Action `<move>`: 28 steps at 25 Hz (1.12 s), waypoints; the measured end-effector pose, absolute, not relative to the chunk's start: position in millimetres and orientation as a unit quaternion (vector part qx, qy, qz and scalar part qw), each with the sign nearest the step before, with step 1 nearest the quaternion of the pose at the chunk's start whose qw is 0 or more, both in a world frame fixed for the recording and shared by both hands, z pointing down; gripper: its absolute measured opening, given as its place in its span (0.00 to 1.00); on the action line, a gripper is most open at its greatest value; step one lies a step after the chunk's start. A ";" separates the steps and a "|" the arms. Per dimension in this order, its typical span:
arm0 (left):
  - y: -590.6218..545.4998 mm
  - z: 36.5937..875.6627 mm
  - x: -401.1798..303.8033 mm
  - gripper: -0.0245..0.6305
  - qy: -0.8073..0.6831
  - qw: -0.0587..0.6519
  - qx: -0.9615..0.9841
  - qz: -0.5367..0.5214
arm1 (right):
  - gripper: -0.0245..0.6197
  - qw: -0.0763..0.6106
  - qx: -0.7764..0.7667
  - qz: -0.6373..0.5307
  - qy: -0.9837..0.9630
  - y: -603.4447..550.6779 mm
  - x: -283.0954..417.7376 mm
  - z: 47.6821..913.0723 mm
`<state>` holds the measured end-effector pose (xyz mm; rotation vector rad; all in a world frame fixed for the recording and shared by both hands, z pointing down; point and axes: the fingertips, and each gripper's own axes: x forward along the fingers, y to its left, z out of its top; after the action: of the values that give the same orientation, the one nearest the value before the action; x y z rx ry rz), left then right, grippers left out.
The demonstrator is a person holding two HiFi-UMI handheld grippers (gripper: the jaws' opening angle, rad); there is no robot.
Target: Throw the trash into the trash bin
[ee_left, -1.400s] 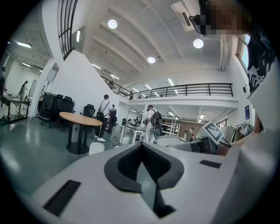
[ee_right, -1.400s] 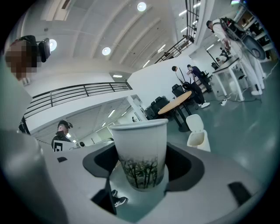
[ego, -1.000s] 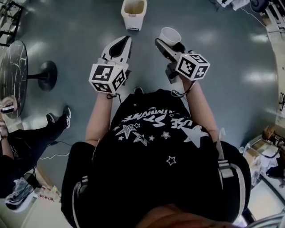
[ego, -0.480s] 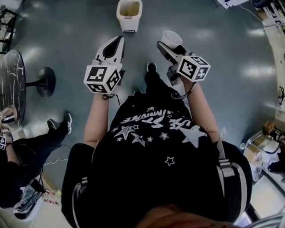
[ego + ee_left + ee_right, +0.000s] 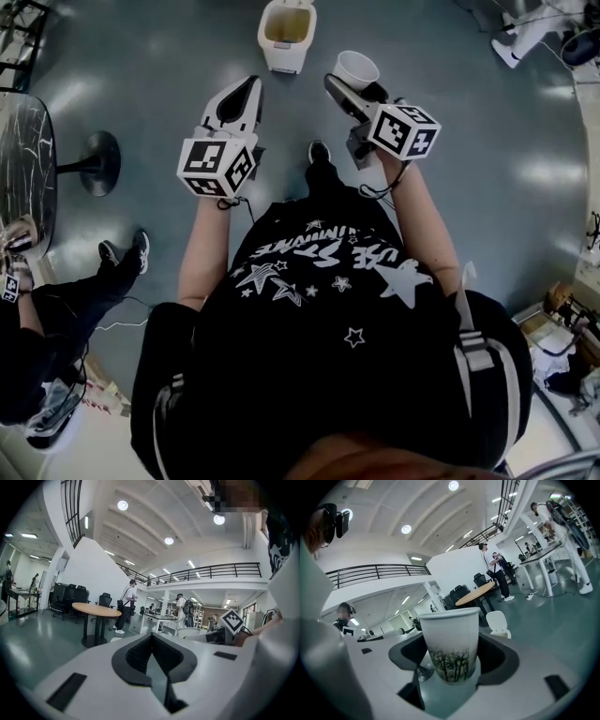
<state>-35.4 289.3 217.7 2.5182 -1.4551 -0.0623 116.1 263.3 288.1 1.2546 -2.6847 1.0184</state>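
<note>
A white trash bin with an open top stands on the floor at the top of the head view. In the right gripper view the trash bin shows past the cup with its lid raised. A white paper cup with a green plant print stands upright, with my right gripper shut on its lower part, just right of the bin and short of it. The cup fills the middle of the right gripper view between the jaws of the right gripper. My left gripper is shut and empty, below and left of the bin. Its tips meet in the left gripper view, at the left gripper.
A dark round pedestal table stands at the left, and a seated person is beside it. My shoe shows between the grippers. A round wooden table and standing people are farther off across the green floor.
A shoe has come forward between the grippers as the person steps toward the bin. Both grippers moved along with the body; the cup stays held, and the left jaws stay shut.
</note>
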 end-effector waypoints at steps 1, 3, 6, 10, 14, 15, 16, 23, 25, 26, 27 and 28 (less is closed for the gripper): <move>280.8 218.8 -33.3 0.05 -0.499 0.118 0.858 -0.021 | 0.54 0.005 0.397 0.326 -0.858 254.9 116.7 288.5; 264.0 219.8 -28.3 0.05 -0.502 0.120 0.856 -0.020 | 0.54 0.006 0.393 0.327 -0.859 238.1 119.1 288.3; 241.3 220.1 -21.5 0.05 -0.507 0.119 0.854 -0.015 | 0.54 0.005 0.388 0.331 -0.860 214.4 125.3 289.1; 210.3 220.2 -16.2 0.05 -0.521 0.121 0.845 -0.009 | 0.54 0.005 0.381 0.337 -0.861 181.0 136.0 290.7; 189.0 221.8 -6.5 0.05 -0.530 0.124 0.839 -0.003 | 0.54 0.001 0.377 0.342 -0.861 153.3 150.4 290.3; 187.7 223.0 -5.5 0.05 -0.532 0.124 0.837 -0.002 | 0.54 0.000 0.376 0.342 -0.861 150.3 151.5 289.9; 187.0 224.0 -4.8 0.05 -0.535 0.123 0.836 -0.001 | 0.54 -0.001 0.374 0.342 -0.862 148.3 151.9 290.5; 170.5 221.4 13.1 0.05 -0.551 0.112 0.827 0.003 | 0.54 -0.001 0.345 0.349 -0.871 125.1 158.3 294.5; 164.4 223.0 16.4 0.05 -0.557 0.113 0.823 0.006 | 0.54 0.000 0.339 0.349 -0.873 114.8 160.9 294.9; 163.2 224.4 17.3 0.05 -0.559 0.114 0.821 0.006 | 0.54 0.000 0.338 0.350 -0.874 111.8 161.9 295.2; 163.6 226.0 17.5 0.05 -0.561 0.116 0.820 0.007 | 0.54 -0.001 0.336 0.352 -0.874 111.0 162.1 295.6; 165.1 227.6 17.0 0.05 -0.562 0.118 0.818 0.009 | 0.54 -0.002 0.334 0.354 -0.874 111.9 161.5 296.4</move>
<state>17.0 165.1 227.6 2.3949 -1.6453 0.0253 161.5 111.9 296.4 1.0518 -2.7477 1.1125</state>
